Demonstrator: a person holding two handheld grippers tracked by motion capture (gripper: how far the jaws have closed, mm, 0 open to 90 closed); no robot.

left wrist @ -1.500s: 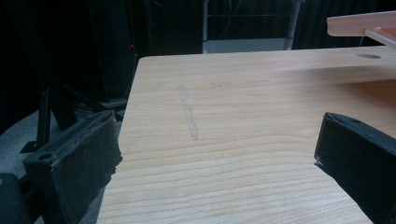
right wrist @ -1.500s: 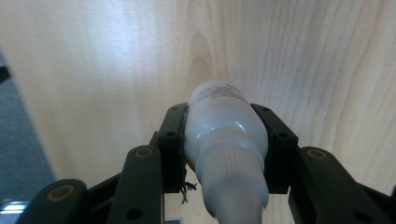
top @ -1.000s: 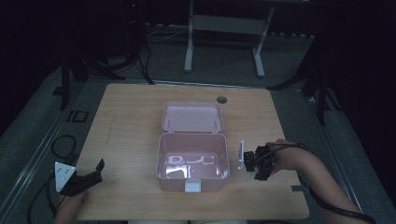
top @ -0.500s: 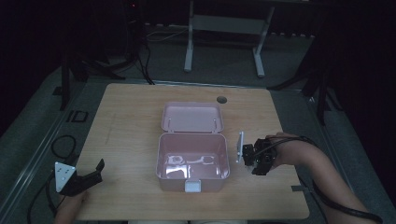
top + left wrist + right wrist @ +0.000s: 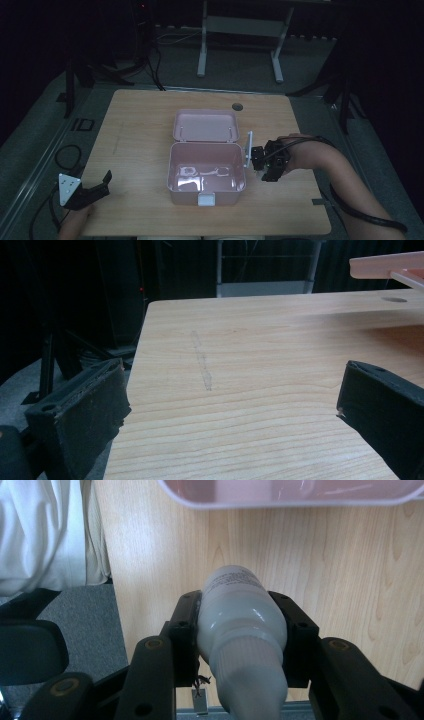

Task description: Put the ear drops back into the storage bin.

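A: What did the right gripper have?

B: A white bottle. The jaws were clamped on its body from both sides, the ribbed cap end toward the camera and the rounded base pointing away, over the table.

A: And where was that from above?

B: Just beside the right wall of the pink box, held off the wood. The box stood mid-table with its lid thrown back, and something glossy and clear lay on its floor; I couldn't tell what.

A: In the right gripper view, could you see the box?

B: Its pink rim ran along the top edge, with the bottle's far end pointing toward it.

A: The left gripper?

B: Low at the near left corner of the table, jaws wide apart, with bare wood between them. It was well apart from the box.
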